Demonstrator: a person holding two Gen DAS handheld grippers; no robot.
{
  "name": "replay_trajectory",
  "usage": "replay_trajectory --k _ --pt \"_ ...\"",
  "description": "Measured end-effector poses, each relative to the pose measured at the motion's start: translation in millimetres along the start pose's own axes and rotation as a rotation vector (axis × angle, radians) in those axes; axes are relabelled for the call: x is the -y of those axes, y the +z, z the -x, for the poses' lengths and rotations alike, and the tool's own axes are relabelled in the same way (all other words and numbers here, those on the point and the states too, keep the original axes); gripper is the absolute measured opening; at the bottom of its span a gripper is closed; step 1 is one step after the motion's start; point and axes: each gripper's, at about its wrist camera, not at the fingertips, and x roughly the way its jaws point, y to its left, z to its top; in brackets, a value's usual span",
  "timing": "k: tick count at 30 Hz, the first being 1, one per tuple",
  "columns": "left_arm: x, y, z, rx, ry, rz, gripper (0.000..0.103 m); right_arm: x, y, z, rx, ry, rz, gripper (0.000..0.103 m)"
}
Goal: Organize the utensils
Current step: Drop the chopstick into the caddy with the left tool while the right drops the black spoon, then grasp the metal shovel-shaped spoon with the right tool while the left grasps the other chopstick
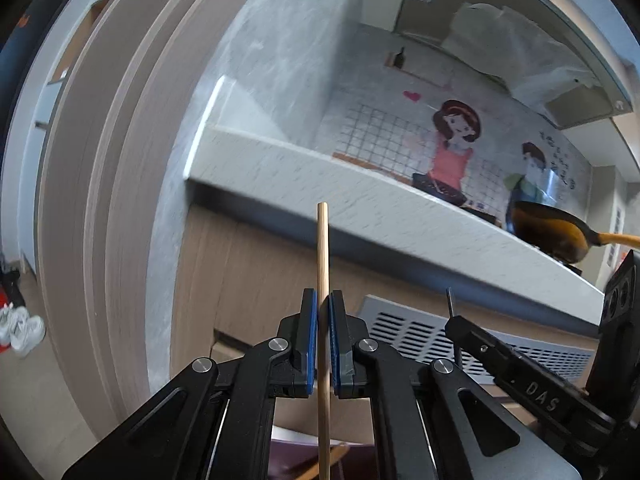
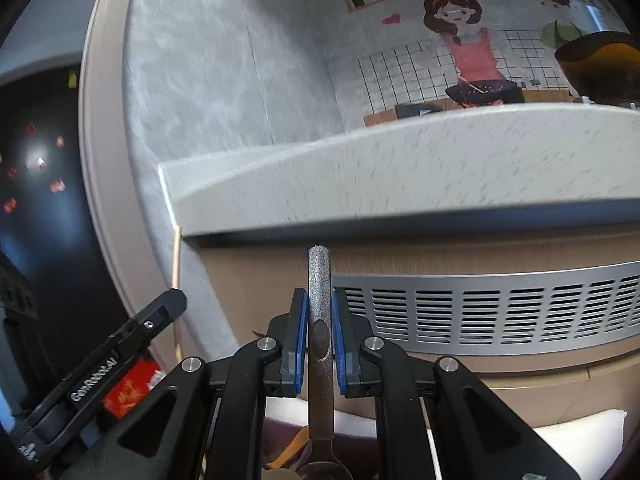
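Observation:
My left gripper (image 1: 323,300) is shut on a thin wooden chopstick (image 1: 323,248), held upright in front of the counter edge. My right gripper (image 2: 320,298) is shut on the handle of a metal spoon (image 2: 319,280), also upright, its bowl hanging low at the bottom of the right wrist view. The right gripper (image 1: 452,322) shows at the lower right of the left wrist view. The left gripper (image 2: 176,298) with the chopstick (image 2: 176,252) shows at the left of the right wrist view. Both are raised below the counter level.
A pale speckled counter (image 1: 360,200) runs across, with wood cabinet fronts and a grey vent grille (image 2: 500,312) under it. A brown pan (image 1: 552,232) sits on the counter at right. A purple container (image 1: 292,456) with wooden utensils lies below the grippers. A wall is at left.

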Motion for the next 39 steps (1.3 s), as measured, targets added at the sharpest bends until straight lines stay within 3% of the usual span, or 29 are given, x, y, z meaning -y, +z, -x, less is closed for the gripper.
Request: replay_trajectory --k 8,16,20,22,24,29,32,34,39 --pt "-7.4 -12.8 -13.8 0.022 -0.003 0.026 0.006 -12.3 -18.6 -13.7 0.03 -0.057 0.099 0.012" --pt "-2.1 -28.0 -13.1 0.041 -0.025 -0.013 0.006 -6.6 -29.6 -17.7 0.059 -0.065 0.109 0.012" --pt "-6.6 -38.9 -6.8 -0.03 -0.066 -0.022 0.01 -2.8 -39.1 -23.4 -0.051 -0.027 0.118 0.012" --pt "-7.8 -40.7 1.1 -0.06 -0.047 -0.039 0.02 1.7 -42.7 -16.0 -0.12 -0.012 0.121 0.012" --pt "-12.9 -40.2 13.9 -0.085 -0.033 -0.026 0.032 7.8 -43.8 2.8 -0.127 -0.012 0.121 0.013" --pt "-19.5 -40.0 40.8 -0.216 0.015 -0.014 0.035 13.1 -46.2 57.1 -0.127 -0.046 0.137 0.015" --pt "-19.3 -47.5 64.6 -0.248 0.063 -0.043 0.037 3.5 -57.7 77.7 -0.169 -0.044 0.167 0.015" --pt "-20.6 -58.3 81.1 -0.292 0.069 -0.063 0.041 -4.8 -71.0 85.0 -0.223 -0.026 0.177 0.016" --pt "-36.5 -92.3 112.4 -0.427 0.099 -0.071 0.046 -27.8 -130.8 86.1 -0.489 0.106 0.122 0.016"
